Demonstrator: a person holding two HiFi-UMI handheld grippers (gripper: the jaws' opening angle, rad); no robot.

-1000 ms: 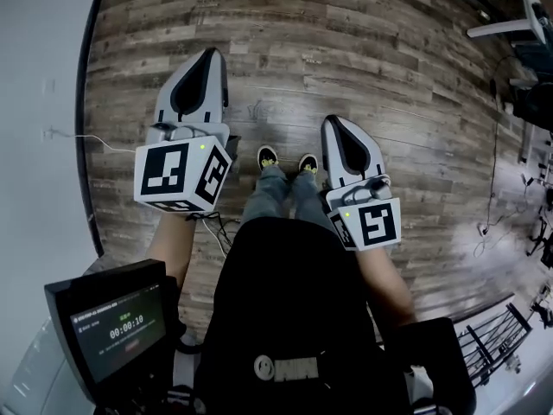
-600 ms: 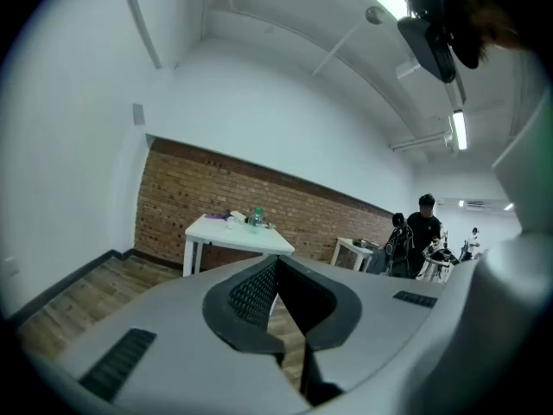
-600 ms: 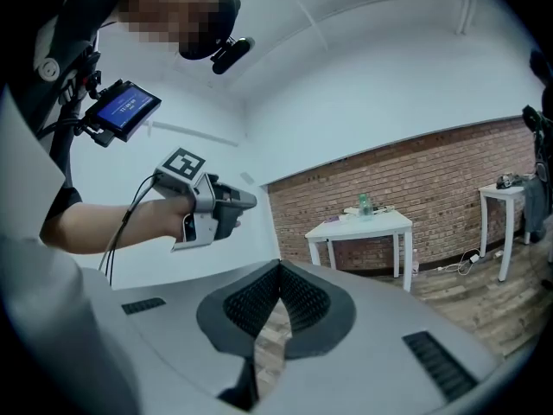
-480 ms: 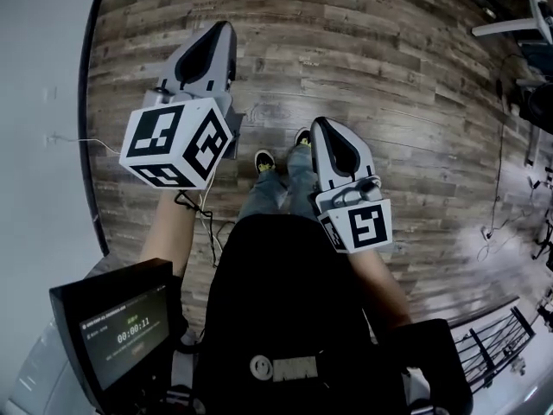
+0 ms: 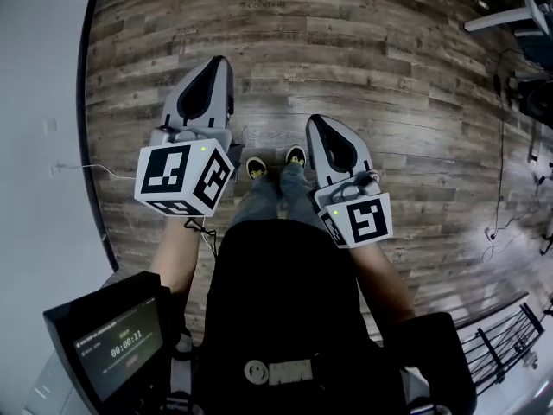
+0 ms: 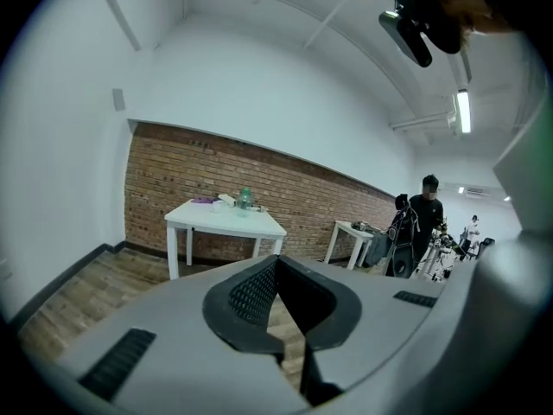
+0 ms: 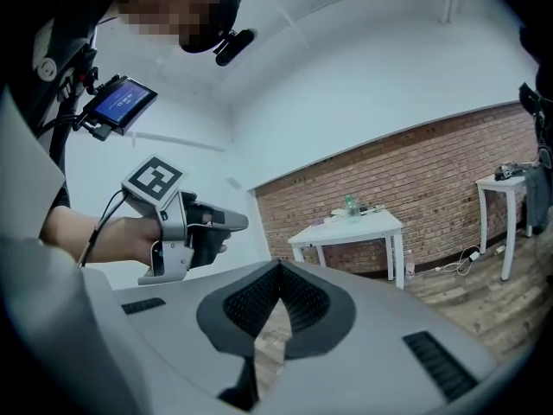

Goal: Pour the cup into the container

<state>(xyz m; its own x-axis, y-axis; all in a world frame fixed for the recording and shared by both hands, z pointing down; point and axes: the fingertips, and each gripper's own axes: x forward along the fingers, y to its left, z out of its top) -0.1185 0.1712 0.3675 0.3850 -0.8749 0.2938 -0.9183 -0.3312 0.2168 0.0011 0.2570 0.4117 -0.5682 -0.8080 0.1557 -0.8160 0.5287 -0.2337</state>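
Two claws closed tip to tip, nothing between: left claw (image 6: 276, 259), right claw (image 7: 278, 266). White four-legged tabletop (image 6: 226, 220) by the red brick wall (image 6: 164, 167) lies straight ahead, well apart. I judge the cup is among its small items (image 6: 244, 200), too small to tell. Neither hand looks nearer.

Left tool (image 5: 218, 63) and right tool (image 5: 314, 124) above wooden floor (image 5: 389, 59)

Brick wall (image 6: 173, 167), white table (image 6: 226, 220), plank floor (image 5: 389, 85)
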